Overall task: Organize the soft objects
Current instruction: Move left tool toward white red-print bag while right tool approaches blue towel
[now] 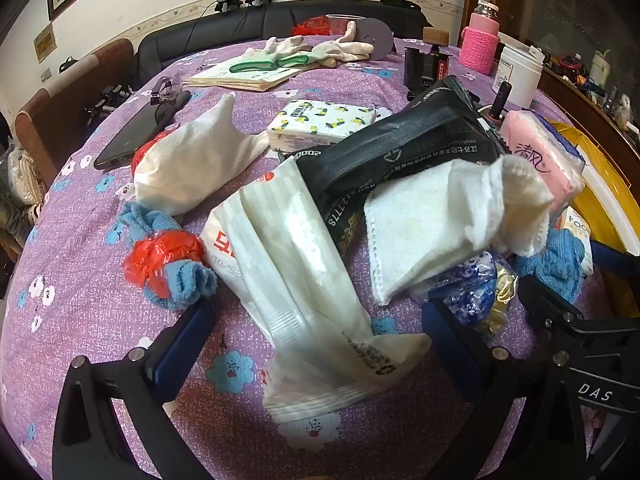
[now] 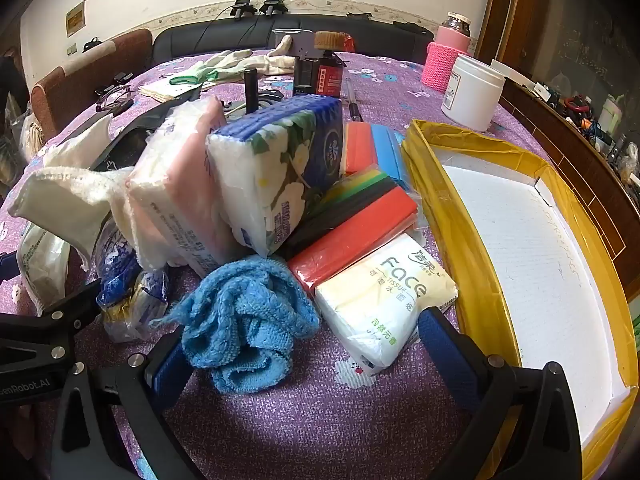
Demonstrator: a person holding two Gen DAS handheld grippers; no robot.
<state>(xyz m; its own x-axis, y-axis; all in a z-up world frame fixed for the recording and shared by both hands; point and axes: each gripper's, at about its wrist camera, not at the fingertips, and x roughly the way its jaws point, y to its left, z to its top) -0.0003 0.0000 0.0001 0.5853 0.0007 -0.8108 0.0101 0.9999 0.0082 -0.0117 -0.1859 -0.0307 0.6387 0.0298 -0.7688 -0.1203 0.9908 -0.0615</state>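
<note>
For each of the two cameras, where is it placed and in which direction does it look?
Left wrist: sits on the left claw, angled down at a white plastic bag; its own open blue fingers show.
Right wrist: sits on the right claw, angled down at a blue cloth beside the yellow box; open fingers show.
Shared: white towel, blue cloth.

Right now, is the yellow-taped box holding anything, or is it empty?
Empty as far as shown: the yellow-taped box shows only its bare white floor in the right wrist view; its near corner is cut off.
</note>
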